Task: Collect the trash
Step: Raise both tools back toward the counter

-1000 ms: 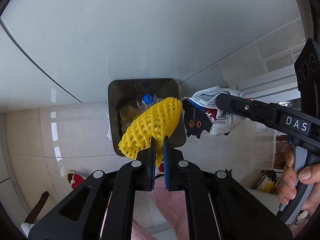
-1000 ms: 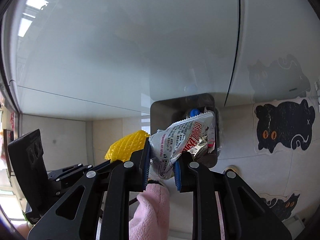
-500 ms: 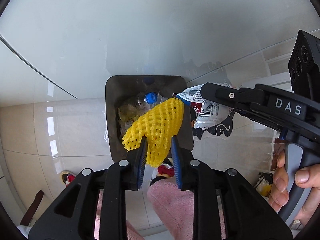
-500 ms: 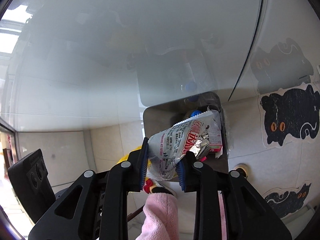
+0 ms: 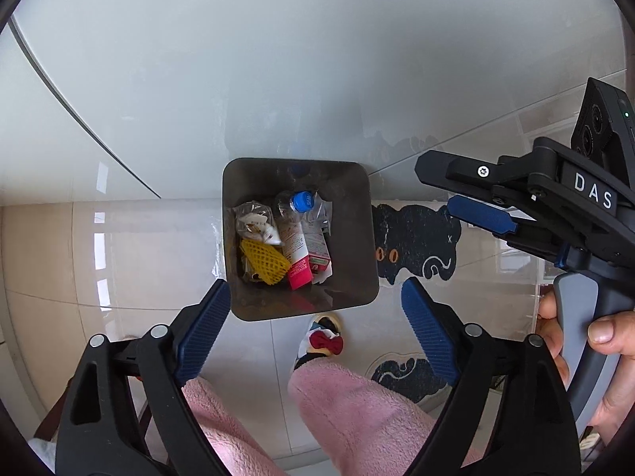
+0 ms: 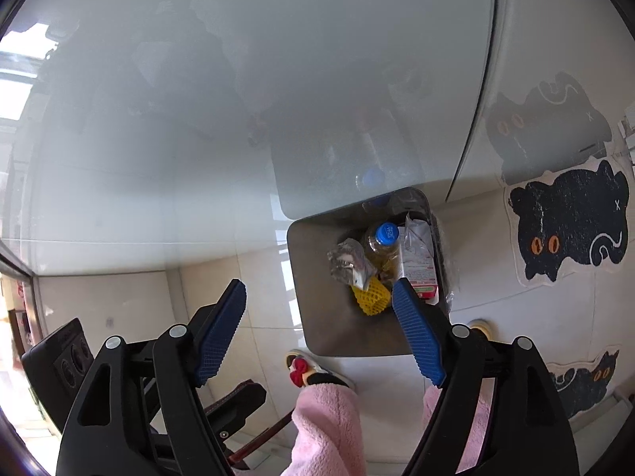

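Note:
A dark square trash bin (image 5: 357, 238) stands on the floor below both grippers; it also shows in the right wrist view (image 6: 317, 277). Inside lie the yellow foam net (image 5: 264, 261), a silver snack wrapper (image 6: 349, 261), a bottle with a blue cap (image 5: 300, 201) and a pink carton (image 5: 299, 261). My left gripper (image 5: 313, 325) is open and empty above the bin's near edge. My right gripper (image 6: 319, 331) is open and empty above the bin; it shows from the side in the left wrist view (image 5: 476, 206).
A glass tabletop (image 5: 278, 59) overhangs the bin's far side. A black cat-shaped rug (image 6: 571, 222) lies to the right of the bin. A slipper with a red bow (image 5: 323, 337) and pink-clad legs (image 5: 357, 408) are just in front of the bin.
Both grippers have opened. The yellow foam net and the silver wrapper have dropped from them into the bin.

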Available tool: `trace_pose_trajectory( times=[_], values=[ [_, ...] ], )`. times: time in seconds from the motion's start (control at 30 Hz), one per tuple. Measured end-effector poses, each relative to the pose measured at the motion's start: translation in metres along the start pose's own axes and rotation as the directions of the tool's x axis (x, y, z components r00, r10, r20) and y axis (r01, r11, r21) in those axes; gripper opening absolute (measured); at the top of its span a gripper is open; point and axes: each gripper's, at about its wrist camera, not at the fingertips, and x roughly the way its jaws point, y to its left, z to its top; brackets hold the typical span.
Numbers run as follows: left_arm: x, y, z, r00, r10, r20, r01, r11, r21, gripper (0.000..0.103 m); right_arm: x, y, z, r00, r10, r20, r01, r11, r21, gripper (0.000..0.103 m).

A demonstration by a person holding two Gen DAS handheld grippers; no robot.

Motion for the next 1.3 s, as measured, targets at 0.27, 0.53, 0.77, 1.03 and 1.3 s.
trace_pose_trajectory(
  times=[0.27,0.53,0.77,1.03,1.3],
  values=[
    [-0.072,-0.017,-0.002,0.995,-0.01,0.1,0.003,0.998,0.064,0.095,-0.081,0.019,-0.009,0.997,0.022,0.07,-0.018,0.998,-0.052,0.1],
    [-0.179,-0.047,0.003,0.961,-0.048,0.273,0.007,0.988,0.151,0.095,-0.178,0.049,-0.011,0.978,0.072,0.196,-0.039,0.985,-0.167,0.1],
    [-0.258,-0.066,0.029,0.904,-0.095,0.417,0.008,0.979,0.204,0.095,-0.267,0.081,0.011,0.914,0.175,0.365,-0.074,0.959,-0.274,0.1],
    [-0.307,-0.089,0.082,0.856,-0.09,0.508,-0.053,0.964,0.26,0.095,-0.316,0.118,0.065,0.858,0.219,0.464,-0.056,0.939,-0.34,0.1],
    [-0.307,-0.102,0.145,0.842,-0.095,0.532,-0.081,0.951,0.298,0.095,-0.308,0.146,0.125,0.864,0.204,0.46,-0.034,0.936,-0.351,0.099]
  ],
)
